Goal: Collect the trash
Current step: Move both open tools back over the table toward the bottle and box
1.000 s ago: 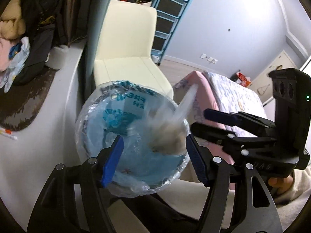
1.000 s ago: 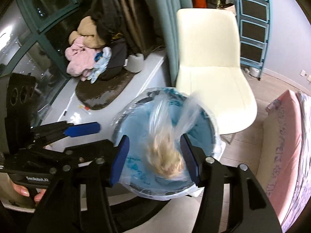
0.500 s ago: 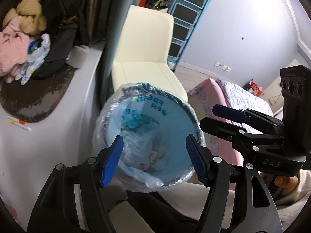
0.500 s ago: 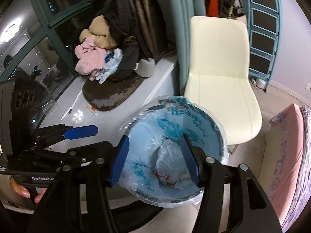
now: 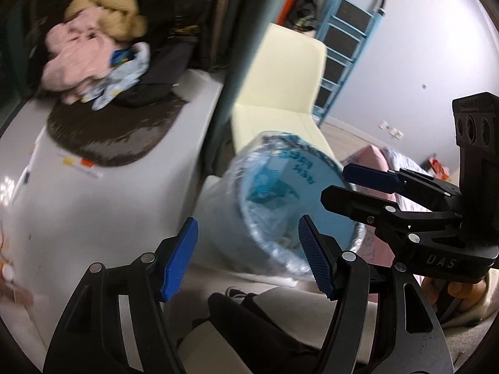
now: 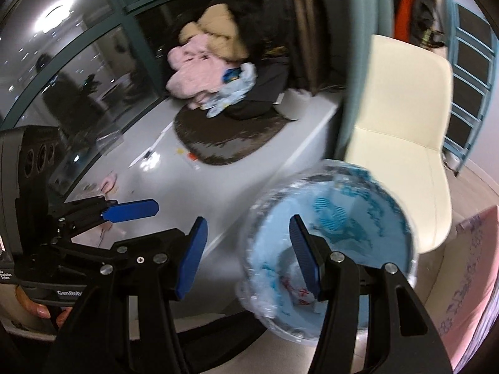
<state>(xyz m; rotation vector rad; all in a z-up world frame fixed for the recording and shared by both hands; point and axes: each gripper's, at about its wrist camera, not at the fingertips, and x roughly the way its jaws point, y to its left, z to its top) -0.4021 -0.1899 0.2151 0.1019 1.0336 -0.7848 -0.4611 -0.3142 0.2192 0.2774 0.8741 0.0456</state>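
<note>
Two grippers, left [image 5: 246,255] and right [image 6: 248,255], spread and empty beside bin [image 6: 336,249]. Swing toward ledge [image 6: 218,180]; pinch scraps [image 6: 109,182] lightly; drop over liner.

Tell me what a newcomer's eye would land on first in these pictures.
First, the trash bin with its light blue liner, low in front of the cream chair, with crumpled trash at its bottom. Then the two open grippers, the right gripper and the left gripper, blue-padded and empty. Behind, a heap of pink and tan clothes lies on the white ledge.
</note>
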